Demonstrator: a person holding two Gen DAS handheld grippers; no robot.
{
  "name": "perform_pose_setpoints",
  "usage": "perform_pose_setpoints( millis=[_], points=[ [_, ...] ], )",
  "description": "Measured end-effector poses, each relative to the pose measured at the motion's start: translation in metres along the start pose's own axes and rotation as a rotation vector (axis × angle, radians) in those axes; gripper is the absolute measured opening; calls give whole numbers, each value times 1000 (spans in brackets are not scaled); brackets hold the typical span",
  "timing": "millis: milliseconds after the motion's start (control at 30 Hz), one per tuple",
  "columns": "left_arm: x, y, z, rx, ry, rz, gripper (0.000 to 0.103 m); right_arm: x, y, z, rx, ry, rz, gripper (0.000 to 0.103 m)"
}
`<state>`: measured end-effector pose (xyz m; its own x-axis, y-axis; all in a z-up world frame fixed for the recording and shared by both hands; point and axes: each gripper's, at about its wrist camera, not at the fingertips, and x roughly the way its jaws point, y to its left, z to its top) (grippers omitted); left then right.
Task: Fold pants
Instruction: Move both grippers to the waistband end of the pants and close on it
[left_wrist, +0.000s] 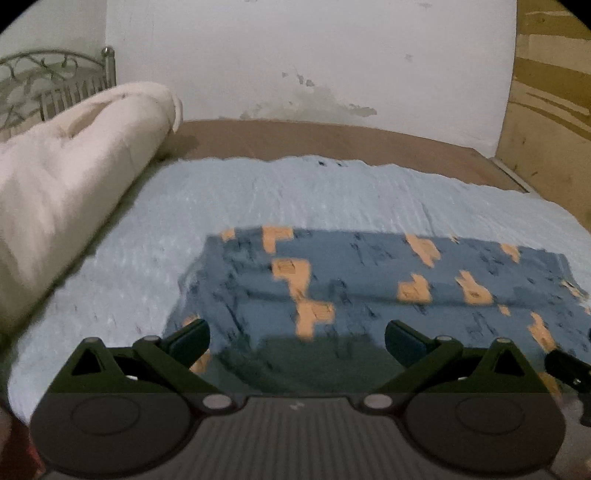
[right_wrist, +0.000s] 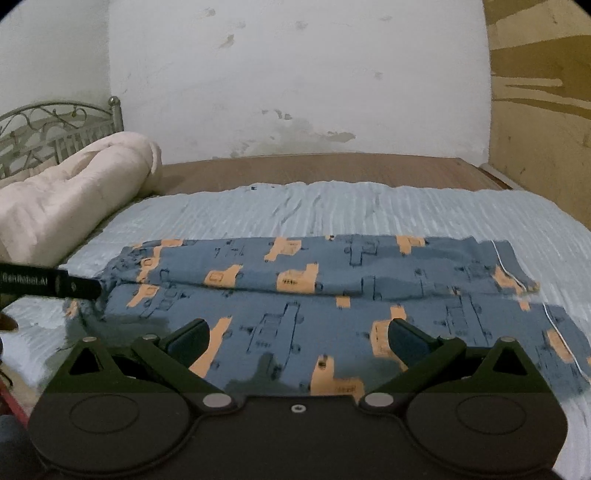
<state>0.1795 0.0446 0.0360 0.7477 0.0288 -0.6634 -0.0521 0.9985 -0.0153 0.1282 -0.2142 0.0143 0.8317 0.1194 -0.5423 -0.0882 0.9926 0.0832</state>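
Both claws stood with fingers wide apart and nothing between them. Left claw (left_wrist: 297, 334) hovered low over the near left end of the pants (left_wrist: 369, 288), which lay just ahead of it on the bed's pale blue sheet (left_wrist: 258, 195). Right claw (right_wrist: 298, 334) hung level above the middle of the pants (right_wrist: 295, 295), legs stacked lengthwise and reaching right of it. Thin printed cloth looked light, limp and prone to sliding, so pinching doubled edges at each end seemed wisest.
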Motion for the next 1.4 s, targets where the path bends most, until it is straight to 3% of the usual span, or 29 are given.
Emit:
perform_pose_setpoints(
  millis=[200, 400, 500, 667, 933, 1000, 1200, 1333, 1400],
  points=[
    [41, 4, 37, 112, -38, 34, 102, 39, -7, 25, -62, 1, 6, 102],
    [80, 1, 61, 261, -109, 61, 102, 78, -26, 54, -129, -39, 69, 102],
    [96, -3, 70, 316, -113, 75, 102, 99, -37, 68, -183, -34, 176, 102],
    [122, -7, 79, 377, -112, 107, 102, 141, -59, 89, -173, 54, 342, 102],
    [161, 3, 87, 426, -71, 110, 102, 172, -57, 102, -364, 17, 335, 102],
    [170, 7, 90, 429, -62, 82, 102, 181, -55, 103, -410, 17, 327, 102],
    [190, 26, 102, 433, -37, -125, 102, 218, -54, 111, -434, 87, 371, 102],
    [212, 29, 107, 529, 57, -179, 102, 242, -55, 117, -435, 130, 361, 102],
    [221, 32, 108, 556, 90, -189, 102, 255, -54, 118, -453, 161, 357, 97]
  ],
)
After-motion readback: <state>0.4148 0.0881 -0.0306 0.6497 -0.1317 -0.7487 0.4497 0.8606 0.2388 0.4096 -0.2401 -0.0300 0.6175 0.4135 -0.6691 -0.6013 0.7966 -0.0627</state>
